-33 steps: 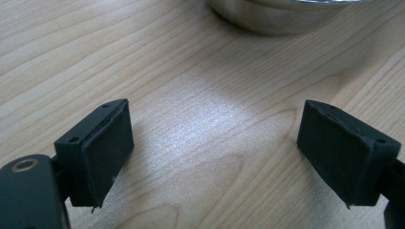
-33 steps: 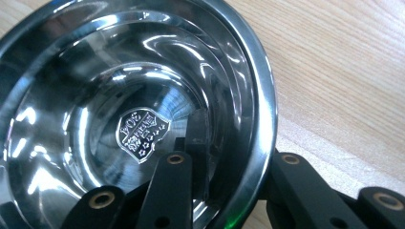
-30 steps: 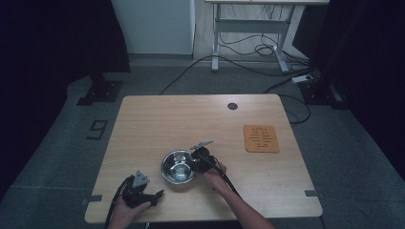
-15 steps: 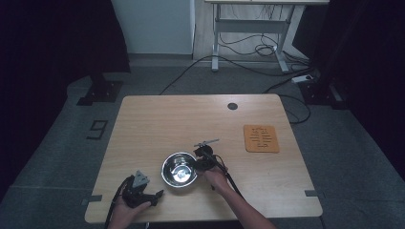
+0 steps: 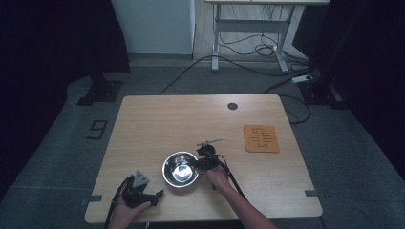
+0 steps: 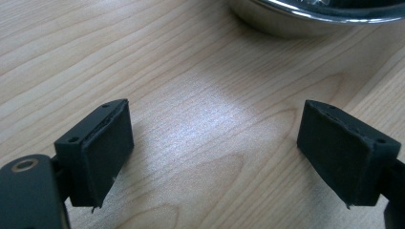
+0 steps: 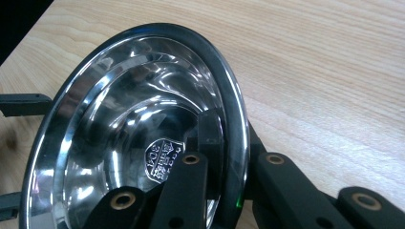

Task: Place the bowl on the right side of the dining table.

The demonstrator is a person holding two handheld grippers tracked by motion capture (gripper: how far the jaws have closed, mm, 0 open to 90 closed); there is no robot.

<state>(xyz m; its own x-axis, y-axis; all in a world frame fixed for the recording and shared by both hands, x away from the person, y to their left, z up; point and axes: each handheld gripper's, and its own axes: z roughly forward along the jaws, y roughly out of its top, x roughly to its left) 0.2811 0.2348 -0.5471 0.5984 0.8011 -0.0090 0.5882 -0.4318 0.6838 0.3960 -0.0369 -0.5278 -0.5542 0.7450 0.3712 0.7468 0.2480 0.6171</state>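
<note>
We see the right gripper clamped on the steel bowl rim at the table's near middle, forearm angled inward; the left gripper rests low, jaws wide, empty.

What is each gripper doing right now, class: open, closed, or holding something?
Left gripper: open, holding nothing.
Right gripper: closed on the steel bowl's rim.

Dim room: grey carpet floor, white wall panel, metal-legged desk, floor cables.
</note>
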